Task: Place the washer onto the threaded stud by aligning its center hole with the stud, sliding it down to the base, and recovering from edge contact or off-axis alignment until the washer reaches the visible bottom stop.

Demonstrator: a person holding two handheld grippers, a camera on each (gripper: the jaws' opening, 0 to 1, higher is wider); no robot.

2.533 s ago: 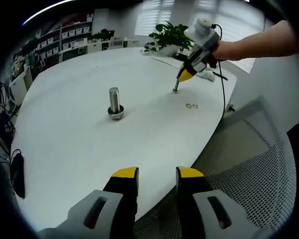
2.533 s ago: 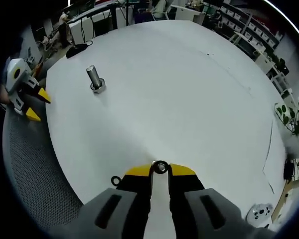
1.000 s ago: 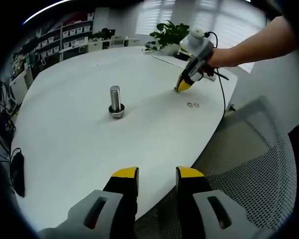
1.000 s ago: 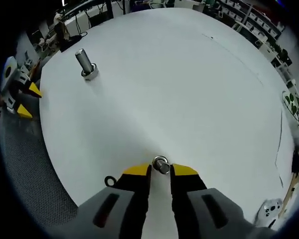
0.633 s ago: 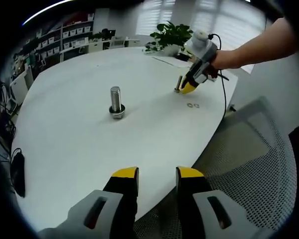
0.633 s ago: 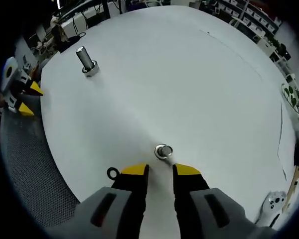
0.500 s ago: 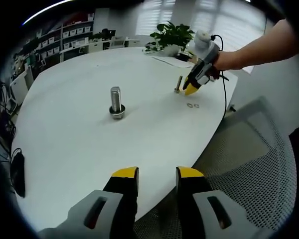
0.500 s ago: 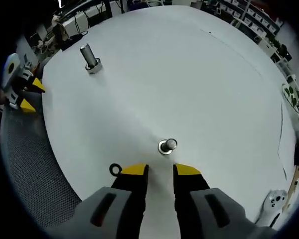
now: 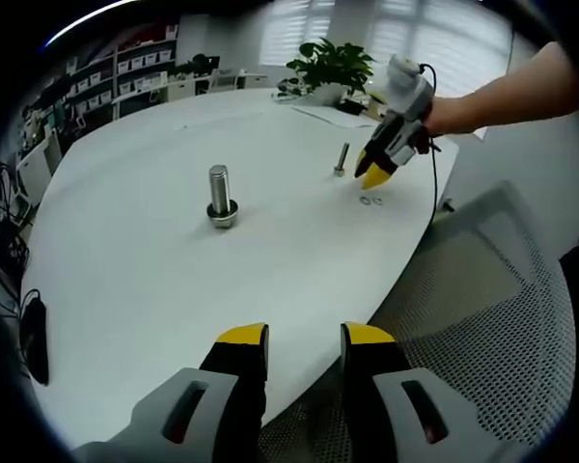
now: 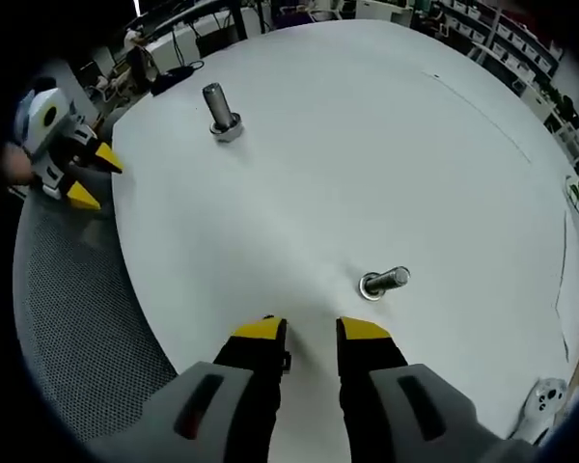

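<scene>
- Left gripper view: left claw (image 9: 305, 340) released, over the table (image 9: 174, 280) edge. Small stud (image 9: 341, 160) stands upright; washers (image 9: 370, 201) lie flat beside the right claw (image 9: 373, 177).
- Right gripper view: right claw (image 10: 312, 333) released, empty; small stud (image 10: 383, 282) just ahead; large bolt (image 10: 219, 111) far off.

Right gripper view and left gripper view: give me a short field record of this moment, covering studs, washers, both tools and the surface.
surface: round white table
large stud: upright on its base, bare of any washer
small stud: upright, just ahead of the right tool
washers: two small rings lying flat on the table, beside the right tool's tips
right tool: open, empty, above the table near the washers
left tool: open, empty, at the table edge over a mesh chair
</scene>
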